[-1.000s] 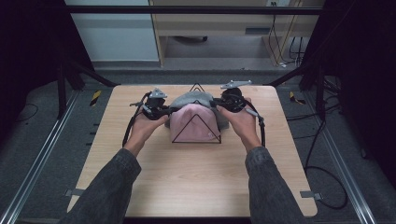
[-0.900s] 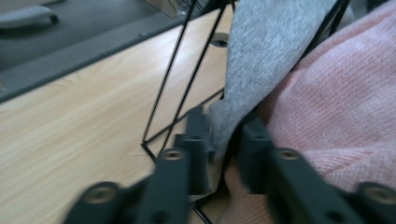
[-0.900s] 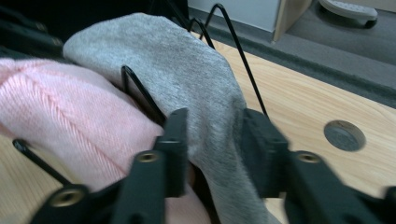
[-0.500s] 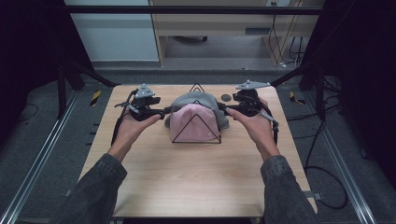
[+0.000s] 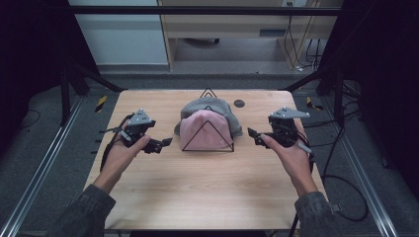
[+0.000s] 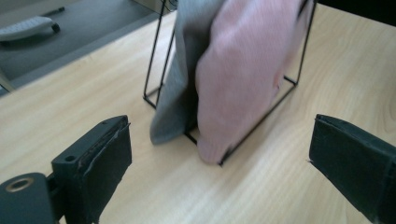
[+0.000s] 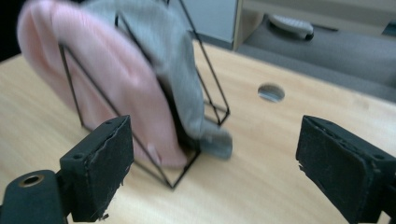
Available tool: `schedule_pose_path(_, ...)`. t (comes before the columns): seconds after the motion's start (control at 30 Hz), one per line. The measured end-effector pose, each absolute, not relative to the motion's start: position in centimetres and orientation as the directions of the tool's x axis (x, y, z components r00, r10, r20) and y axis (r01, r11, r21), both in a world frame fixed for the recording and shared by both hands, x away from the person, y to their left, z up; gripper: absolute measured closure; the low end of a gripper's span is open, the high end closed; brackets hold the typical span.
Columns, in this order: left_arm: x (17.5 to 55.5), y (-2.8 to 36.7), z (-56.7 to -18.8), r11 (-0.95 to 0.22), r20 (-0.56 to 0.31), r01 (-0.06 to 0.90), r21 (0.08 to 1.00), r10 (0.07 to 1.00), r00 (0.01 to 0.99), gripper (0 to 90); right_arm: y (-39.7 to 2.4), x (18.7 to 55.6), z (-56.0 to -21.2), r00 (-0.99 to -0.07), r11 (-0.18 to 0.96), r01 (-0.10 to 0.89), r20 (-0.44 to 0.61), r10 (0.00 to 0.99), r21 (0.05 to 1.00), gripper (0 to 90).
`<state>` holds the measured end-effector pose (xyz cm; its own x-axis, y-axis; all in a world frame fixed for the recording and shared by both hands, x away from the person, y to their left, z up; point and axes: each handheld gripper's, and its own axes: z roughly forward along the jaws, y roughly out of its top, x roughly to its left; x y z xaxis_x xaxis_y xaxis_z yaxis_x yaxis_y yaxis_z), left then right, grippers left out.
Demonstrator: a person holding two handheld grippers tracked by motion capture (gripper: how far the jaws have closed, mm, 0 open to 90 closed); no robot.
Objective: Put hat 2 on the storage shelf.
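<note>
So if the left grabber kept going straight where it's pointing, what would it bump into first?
Probably the pink hat hanging in the black wire stand. The left gripper has its jaws wide open, aimed at the stand's side, with bare table in between. The grey hat sits just behind, so it could touch that too.

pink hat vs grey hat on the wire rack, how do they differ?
The pink hat hangs at the front of the black wire rack, nearest the person; the grey hat hangs behind it. The pink hat shows fully in the high view; the grey hat is partly covered by it. Both drape over the rack, lower edges reaching the table.
</note>
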<state>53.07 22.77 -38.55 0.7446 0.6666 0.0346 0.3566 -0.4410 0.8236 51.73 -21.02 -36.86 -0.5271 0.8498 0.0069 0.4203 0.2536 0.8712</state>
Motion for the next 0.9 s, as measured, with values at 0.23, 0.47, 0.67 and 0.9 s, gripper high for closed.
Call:
schedule_pose_path(0.23, 51.9, 23.4, -40.9, -0.512, 0.068, 0.393, 0.764, 0.67, 0.74, 5.7, -21.5, 49.8, -40.7, -0.541, 0.3, 0.471, 0.003, 0.841, 0.83, 8.9)
schedule_pose_path(0.47, 51.1, 23.7, -42.7, -0.538, 0.071, 0.414, 0.734, 0.668, 0.741, 6.0, -22.2, 48.6, -43.8, -0.535, 0.293, 0.53, 0.046, 0.843, 0.796, 9.4)
schedule_pose_path(0.67, 50.9, 23.7, -44.1, -0.579, 0.072, 0.436, 0.689, 0.653, 0.754, 5.9, -22.7, 48.1, -45.7, -0.531, 0.292, 0.58, 0.08, 0.844, 0.761, 10.8)
schedule_pose_path(0.9, 51.5, 24.3, -45.6, -0.604, 0.086, 0.465, 0.647, 0.664, 0.743, 5.5, -22.8, 48.3, -47.6, -0.522, 0.297, 0.622, 0.101, 0.847, 0.725, 11.6)
